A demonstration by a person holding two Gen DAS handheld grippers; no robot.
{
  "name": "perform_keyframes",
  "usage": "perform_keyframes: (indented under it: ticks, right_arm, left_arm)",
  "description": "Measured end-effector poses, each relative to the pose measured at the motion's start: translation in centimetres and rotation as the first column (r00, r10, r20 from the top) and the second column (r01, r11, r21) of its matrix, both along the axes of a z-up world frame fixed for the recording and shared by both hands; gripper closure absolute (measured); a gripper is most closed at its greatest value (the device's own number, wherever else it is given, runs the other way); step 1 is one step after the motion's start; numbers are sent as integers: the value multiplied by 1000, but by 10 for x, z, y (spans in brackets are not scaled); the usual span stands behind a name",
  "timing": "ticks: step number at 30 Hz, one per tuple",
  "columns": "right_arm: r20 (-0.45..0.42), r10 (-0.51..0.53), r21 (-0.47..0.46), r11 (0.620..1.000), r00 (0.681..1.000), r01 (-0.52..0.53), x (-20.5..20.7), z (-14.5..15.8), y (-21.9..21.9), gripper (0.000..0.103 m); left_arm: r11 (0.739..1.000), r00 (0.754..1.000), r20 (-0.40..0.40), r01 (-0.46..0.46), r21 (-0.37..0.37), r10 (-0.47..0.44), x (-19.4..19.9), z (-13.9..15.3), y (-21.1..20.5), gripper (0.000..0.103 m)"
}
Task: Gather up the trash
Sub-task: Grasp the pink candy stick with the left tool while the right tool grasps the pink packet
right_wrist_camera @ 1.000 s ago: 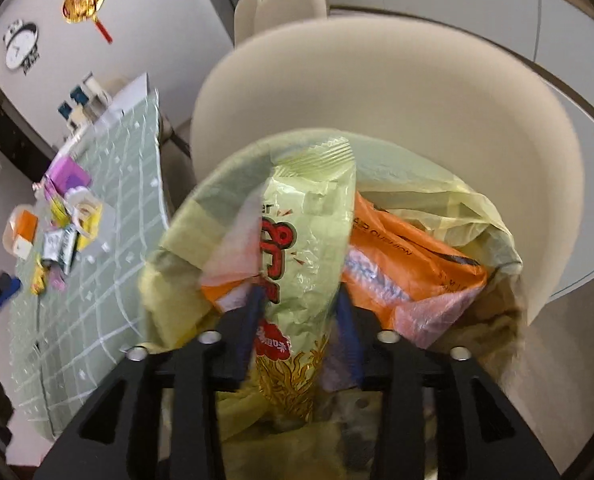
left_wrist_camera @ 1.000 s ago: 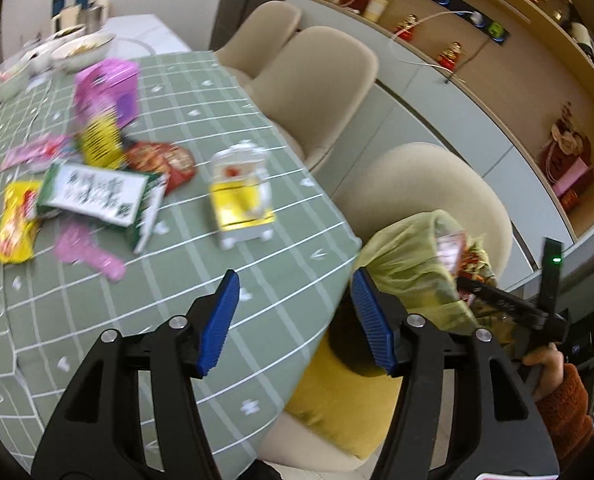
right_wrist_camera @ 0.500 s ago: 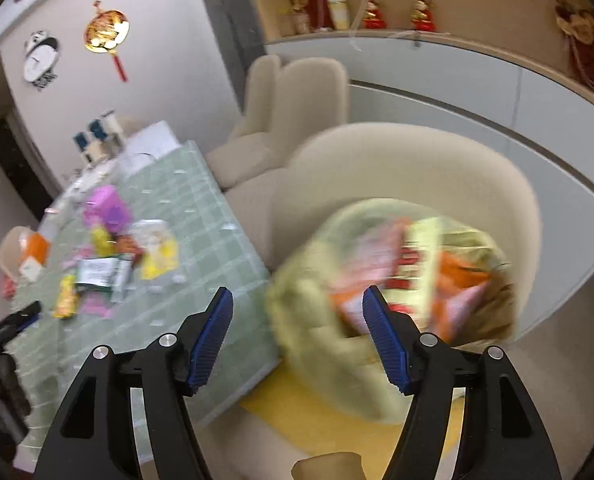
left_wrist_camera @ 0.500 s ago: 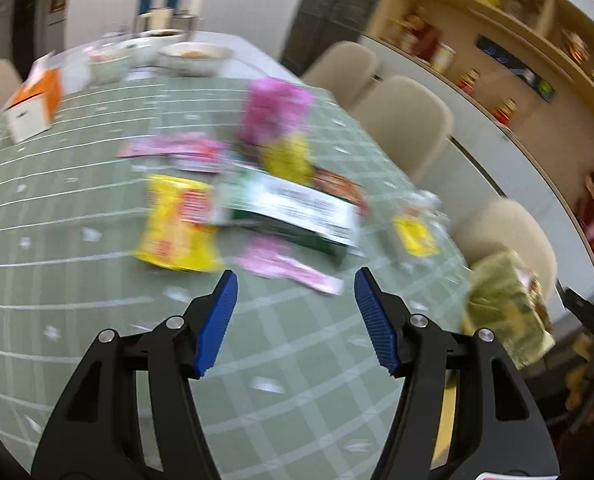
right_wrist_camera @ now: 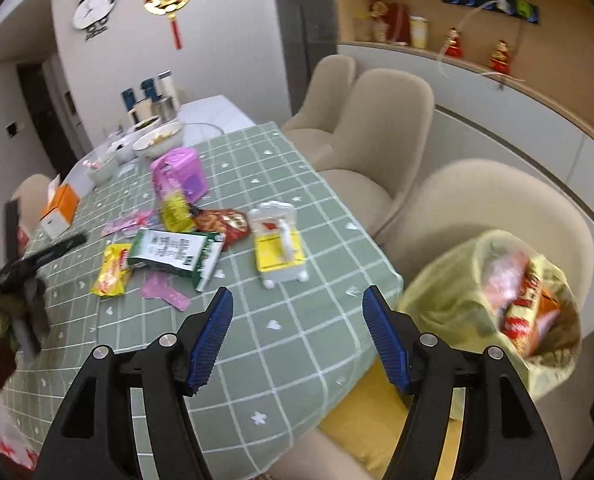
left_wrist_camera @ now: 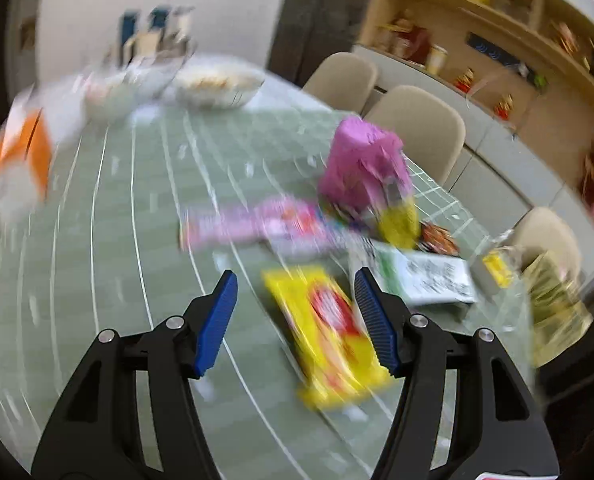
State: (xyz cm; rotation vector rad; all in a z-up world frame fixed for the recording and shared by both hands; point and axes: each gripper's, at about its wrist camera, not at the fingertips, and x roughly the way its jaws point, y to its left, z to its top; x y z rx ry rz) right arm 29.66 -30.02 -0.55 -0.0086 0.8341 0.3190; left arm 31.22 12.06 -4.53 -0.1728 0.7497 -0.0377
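A green checked tablecloth (right_wrist_camera: pixel 297 320) fills mid-frame. Both the left gripper (left_wrist_camera: pixel 295 320) and right gripper (right_wrist_camera: pixel 297 336) gape empty; next, close on the yellow snack wrapper (left_wrist_camera: pixel 329 336) lower centre.

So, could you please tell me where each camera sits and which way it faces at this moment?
Left wrist: on the left tongs, looking down along their open blue pads at the green tablecloth and a yellow wrapper; only the tongs show.
Right wrist: on the right tongs, open, above the table edge, facing the littered table, with the trash bag on a chair at right; the left tongs show at far left.
Shared: the yellow wrapper, pink box, bag.
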Motion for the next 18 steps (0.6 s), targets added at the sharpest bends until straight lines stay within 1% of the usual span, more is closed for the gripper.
perform_keyframes:
  ticks: [2,3,5,7,8,10,12,13,15,18]
  right_arm:
    - [2,29,1,1000,1000,-29,5,2,7,39]
    - [0,43,2,999,999,-43,9,2,11,39]
    - [-5,74,-1,997,997,-74,15,1,16,39]
    - [-5,97,-24,995,995,-97,22,-2,20,39]
    - [-8,107,-34,994,994,-107,27,-4,20,39]
    - [-19,126,-35,991,992,-127,39,-8,20,39]
    - [-23,153,-22,988,988,-154,52,-8,21,39]
    - [-22,173,-19,985,985,-174,60,-9,25,39]
    - [-20,239,-10,971,971,-239,81,-11,41,39]
    - [-29,333,26,943,942,-333,119,-17,80,39]
  left_arm:
    - [997,998,-19,62,54,-62,30,-4,10,45]
    - [995,997,-34,74,69,-71,42,-7,15,45]
    - [994,994,-74,87,72,-82,67,-18,26,45]
    - [997,992,-113,58,54,-52,91,-31,40,45]
    - [998,991,-129,40,39,-35,99,-36,45,45]
    - [999,984,-180,-10,-34,4,111,-51,58,45]
    - [993,975,-222,-54,-104,30,113,-60,64,45]
    - [990,976,-214,-67,-128,39,108,-60,63,45]
    - [981,974,-225,-59,-187,16,96,-60,56,45]
    - [967,969,-247,-55,-250,-9,75,-59,36,45]
